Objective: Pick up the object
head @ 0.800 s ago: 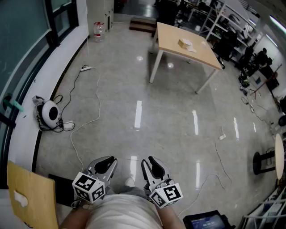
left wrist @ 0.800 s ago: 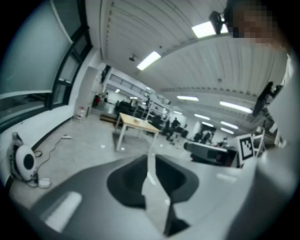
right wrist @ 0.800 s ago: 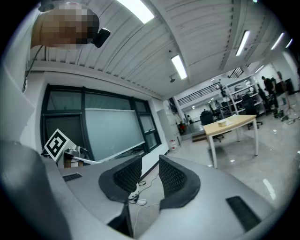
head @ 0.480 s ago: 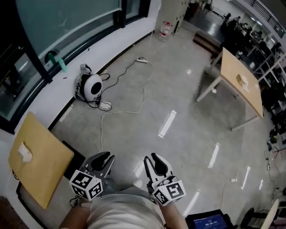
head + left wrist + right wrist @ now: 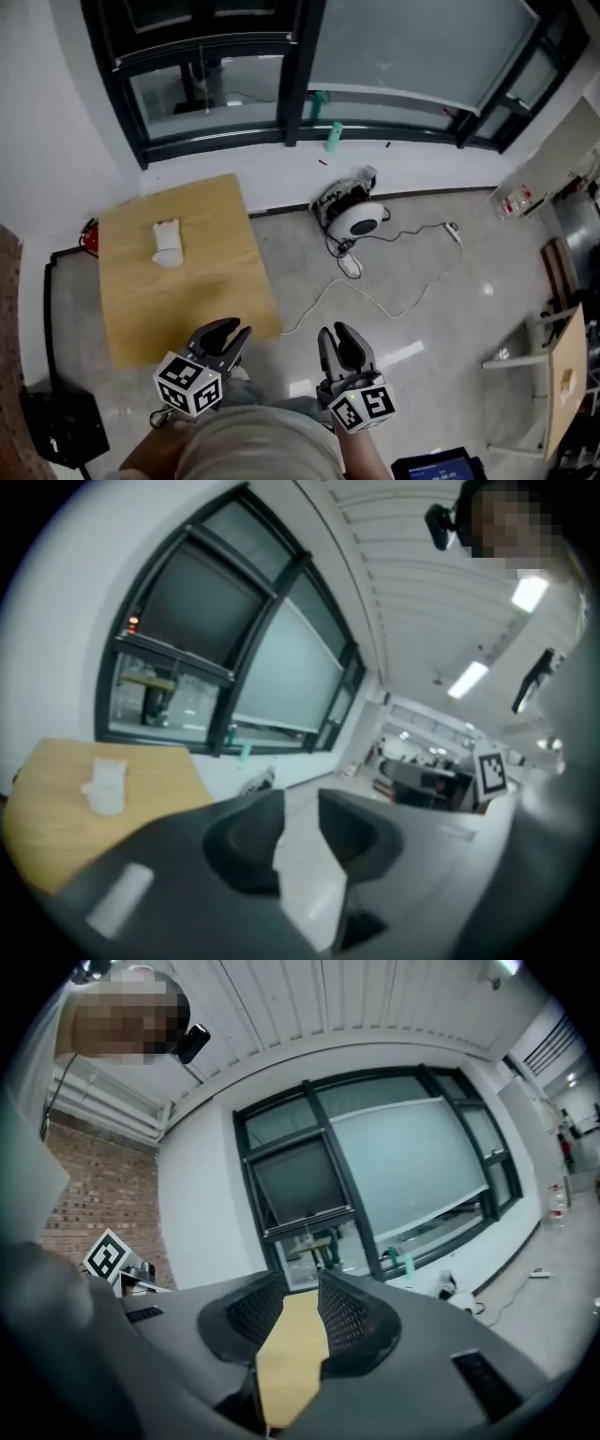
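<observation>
A small white object [image 5: 167, 243] lies on a light wooden table [image 5: 192, 295] at the left of the head view. The left gripper view shows the same object [image 5: 104, 786] far off on the table [image 5: 42, 813]. My left gripper [image 5: 228, 330] hovers at the table's near corner, well short of the object. Its jaws [image 5: 300, 803] stand nearly together with nothing between them. My right gripper [image 5: 336, 331] hangs over the floor beside it, jaws [image 5: 302, 1288] shut and empty. Between those jaws the table top [image 5: 292, 1344] shows in the distance.
A round white device [image 5: 358, 218] with cables lies on the floor by the wall. A white cable [image 5: 403, 302] trails right from it. A green bottle [image 5: 335, 136] stands on the window ledge. A black box [image 5: 58, 427] sits lower left, another table [image 5: 565, 377] at the right edge.
The head view has swung left, so the wooden table with the white object now lies ahead. Both grippers stay low near the body, jaws unchanged.
</observation>
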A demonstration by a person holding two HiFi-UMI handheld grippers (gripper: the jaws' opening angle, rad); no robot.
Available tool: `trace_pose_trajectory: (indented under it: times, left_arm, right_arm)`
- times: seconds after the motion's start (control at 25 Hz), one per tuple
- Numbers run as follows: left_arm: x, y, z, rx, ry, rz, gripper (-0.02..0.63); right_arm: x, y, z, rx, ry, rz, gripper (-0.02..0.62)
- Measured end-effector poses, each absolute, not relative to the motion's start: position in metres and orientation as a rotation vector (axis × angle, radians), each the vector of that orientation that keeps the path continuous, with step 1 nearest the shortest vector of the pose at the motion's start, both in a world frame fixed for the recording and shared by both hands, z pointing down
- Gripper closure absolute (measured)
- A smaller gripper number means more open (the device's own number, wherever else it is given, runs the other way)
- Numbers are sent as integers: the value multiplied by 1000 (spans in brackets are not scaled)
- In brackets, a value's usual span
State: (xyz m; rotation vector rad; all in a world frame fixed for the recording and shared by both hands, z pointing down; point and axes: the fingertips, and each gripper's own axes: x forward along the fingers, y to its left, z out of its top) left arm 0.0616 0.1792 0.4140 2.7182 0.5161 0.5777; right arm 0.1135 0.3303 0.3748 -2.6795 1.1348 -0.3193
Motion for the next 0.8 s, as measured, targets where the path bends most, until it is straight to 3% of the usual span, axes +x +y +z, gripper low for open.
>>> trace_pose_trajectory:
  times: [0.32,0.8]
  left_arm:
    - [9,-2,438,2602,-119,495,505]
    - [-18,-56,472,2424,-697,486,503]
  right_arm:
    - [128,113,388,-2382,1716,-460,476]
    - [193,-29,485,-2013,2119,-842,474]
